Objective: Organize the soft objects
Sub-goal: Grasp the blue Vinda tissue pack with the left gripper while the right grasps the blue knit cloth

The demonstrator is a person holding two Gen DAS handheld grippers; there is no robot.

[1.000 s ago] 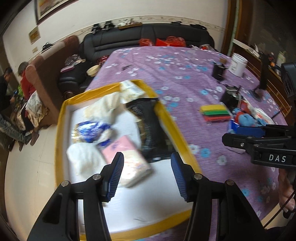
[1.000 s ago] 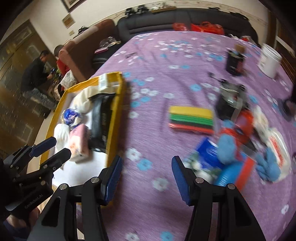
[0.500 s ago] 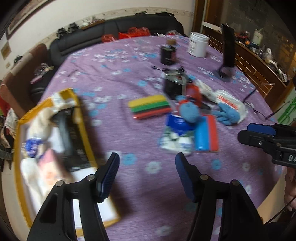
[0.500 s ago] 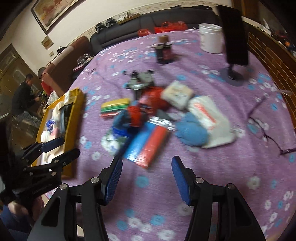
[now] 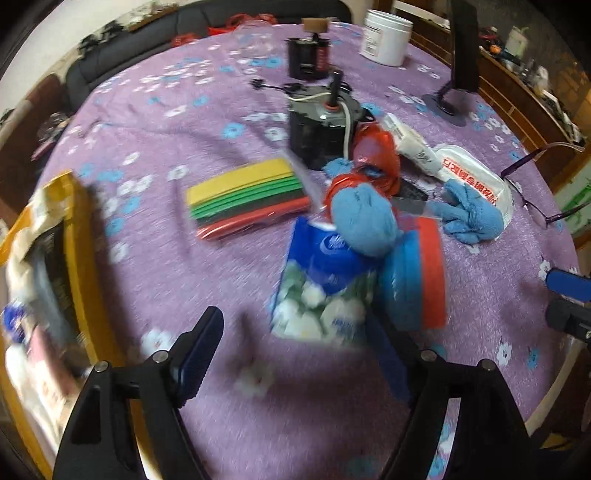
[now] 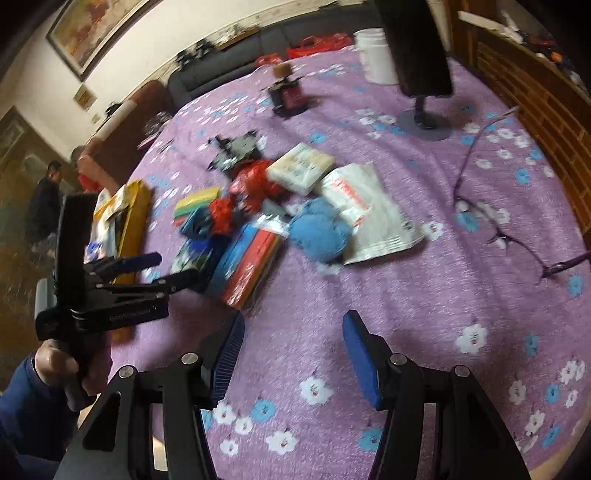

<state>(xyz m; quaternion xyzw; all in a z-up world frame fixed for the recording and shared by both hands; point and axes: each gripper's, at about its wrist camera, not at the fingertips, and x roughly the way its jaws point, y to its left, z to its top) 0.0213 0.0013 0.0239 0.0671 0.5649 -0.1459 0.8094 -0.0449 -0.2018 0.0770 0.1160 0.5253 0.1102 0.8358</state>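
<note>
A pile of soft objects lies on the purple flowered cloth: a blue-and-white plastic bag (image 5: 325, 284), a blue sock ball (image 5: 364, 221), a second blue cloth (image 5: 471, 218), a blue-and-red pack (image 5: 417, 280), a red bag (image 5: 373, 155) and a white bag with red print (image 5: 469, 173). My left gripper (image 5: 295, 350) is open and empty, just in front of the blue-and-white bag; it also shows in the right wrist view (image 6: 170, 267). My right gripper (image 6: 293, 354) is open and empty, above bare cloth before the pile (image 6: 314, 229).
A yellow-rimmed tray (image 5: 79, 251) with several soft items lies at the left. A stack of yellow, green and red sponges (image 5: 243, 195), a black motor (image 5: 321, 129), a white tub (image 5: 386, 35), a black stand (image 5: 458, 44) and glasses (image 5: 546, 184) stand around the pile.
Both grippers swung right, away from the yellow tray, toward the pile. The left gripper has come closer to the blue-and-white bag. Both stayed open.
</note>
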